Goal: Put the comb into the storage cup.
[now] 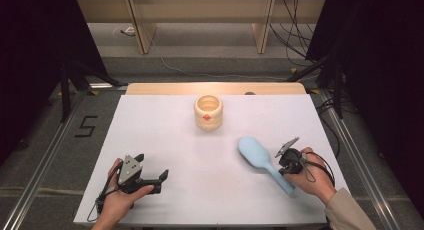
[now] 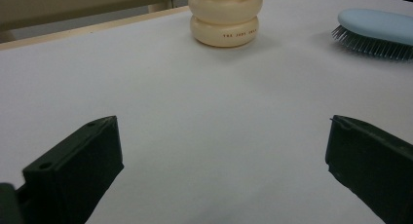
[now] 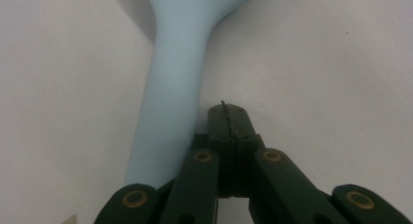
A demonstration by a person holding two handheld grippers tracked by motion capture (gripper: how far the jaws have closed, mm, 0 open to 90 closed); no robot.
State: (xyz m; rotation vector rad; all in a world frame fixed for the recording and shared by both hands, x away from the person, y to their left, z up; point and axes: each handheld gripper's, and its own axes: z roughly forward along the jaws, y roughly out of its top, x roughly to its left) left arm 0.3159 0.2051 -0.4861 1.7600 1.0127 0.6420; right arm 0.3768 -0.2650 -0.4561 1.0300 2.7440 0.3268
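We have a pale blue hairbrush (image 1: 262, 161) lying on the near right part of the white table (image 1: 165, 140), bristles down, its paddle head toward the middle of the table and its handle running back toward the person's right hand (image 1: 312, 175). In the left gripper view the dark bristles (image 2: 370, 46) show under the head, so the brush rests on them and the back faces up.

We judge it light and stiff, a moulded plastic body with a smooth, probably slippery skin. The head is broad and rounded, poor for two narrow jaws; the handle is slimmer and nearly straight-sided, and we would take hold there, across its width, close to the neck so the head does not swing down. The bristles will give a little, so pressing down may rock it.

The right gripper (image 3: 228, 112) sits just beside the handle, on its right in the right gripper view, with its jaws pressed together and nothing between them. We would need them spread before they can straddle the handle.

The left gripper (image 1: 150, 177) rests near the left front of the table, jaws spread wide and empty. A cream, ribbed round container (image 1: 208, 112) with an orange mark stands at the far middle, well apart from the brush.
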